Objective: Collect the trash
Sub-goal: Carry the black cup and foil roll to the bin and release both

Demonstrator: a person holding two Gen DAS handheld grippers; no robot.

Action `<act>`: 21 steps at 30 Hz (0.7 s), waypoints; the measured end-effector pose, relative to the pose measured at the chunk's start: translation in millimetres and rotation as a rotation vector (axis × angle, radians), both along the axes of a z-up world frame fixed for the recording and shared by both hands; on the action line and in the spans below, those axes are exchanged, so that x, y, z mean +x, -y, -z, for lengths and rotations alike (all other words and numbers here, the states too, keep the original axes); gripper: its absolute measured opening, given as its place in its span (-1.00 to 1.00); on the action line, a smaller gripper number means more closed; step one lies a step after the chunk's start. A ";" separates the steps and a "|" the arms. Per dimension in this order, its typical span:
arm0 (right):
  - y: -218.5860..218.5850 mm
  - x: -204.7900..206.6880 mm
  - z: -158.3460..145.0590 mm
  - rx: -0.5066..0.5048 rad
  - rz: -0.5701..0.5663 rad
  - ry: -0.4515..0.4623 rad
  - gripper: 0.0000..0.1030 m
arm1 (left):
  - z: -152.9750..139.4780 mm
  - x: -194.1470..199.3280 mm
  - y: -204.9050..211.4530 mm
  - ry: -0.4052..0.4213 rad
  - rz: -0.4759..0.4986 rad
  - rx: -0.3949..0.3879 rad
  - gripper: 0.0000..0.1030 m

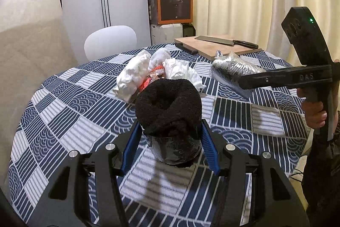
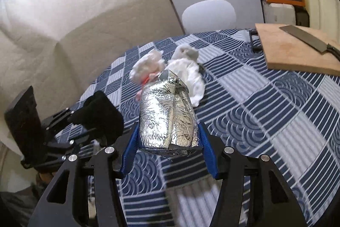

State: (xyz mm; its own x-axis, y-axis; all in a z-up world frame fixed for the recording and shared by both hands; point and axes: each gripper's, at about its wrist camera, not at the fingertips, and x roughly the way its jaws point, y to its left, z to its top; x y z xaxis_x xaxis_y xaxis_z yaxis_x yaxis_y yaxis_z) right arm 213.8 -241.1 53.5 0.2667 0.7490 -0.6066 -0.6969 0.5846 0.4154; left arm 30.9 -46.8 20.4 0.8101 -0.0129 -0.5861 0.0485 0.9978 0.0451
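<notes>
My left gripper (image 1: 170,131) is shut on a black fuzzy bundle with a shiny black wrapped base (image 1: 169,114), held above the table; it also shows in the right wrist view (image 2: 99,114). My right gripper (image 2: 169,133) is shut on a crumpled silver foil packet (image 2: 167,114), held above the table; the packet also shows in the left wrist view (image 1: 231,67). A pile of crumpled white tissues with an orange scrap (image 1: 148,72) lies on the blue patterned tablecloth (image 1: 63,112), beyond both grippers; it also shows in the right wrist view (image 2: 170,69).
A wooden cutting board (image 1: 218,46) with a cleaver (image 1: 225,40) lies at the table's far right, also in the right wrist view (image 2: 297,50). A white chair (image 1: 110,40) stands behind the table. An orange box (image 1: 172,2) and curtains stand behind.
</notes>
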 end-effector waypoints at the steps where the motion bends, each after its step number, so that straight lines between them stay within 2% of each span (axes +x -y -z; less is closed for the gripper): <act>1: 1.1 -5.4 0.2 0.003 -0.008 0.000 0.00 | 1.0 -4.8 0.1 0.002 0.001 0.005 0.08; 8: 10.3 -38.3 -2.3 0.011 -0.029 0.040 0.00 | 5.5 -30.9 0.0 0.025 0.006 0.012 0.08; 21: 24.1 -91.2 1.0 0.021 -0.052 0.095 0.00 | 8.9 -87.4 -3.7 0.094 0.022 -0.027 0.08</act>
State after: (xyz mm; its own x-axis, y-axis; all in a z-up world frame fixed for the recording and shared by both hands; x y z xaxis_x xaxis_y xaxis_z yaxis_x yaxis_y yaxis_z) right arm 122.6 -265.2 52.5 0.2824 0.7758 -0.5643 -0.7628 0.5383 0.3583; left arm -56.5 -43.2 11.6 0.8607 -0.0459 -0.5071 0.0674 0.9974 0.0241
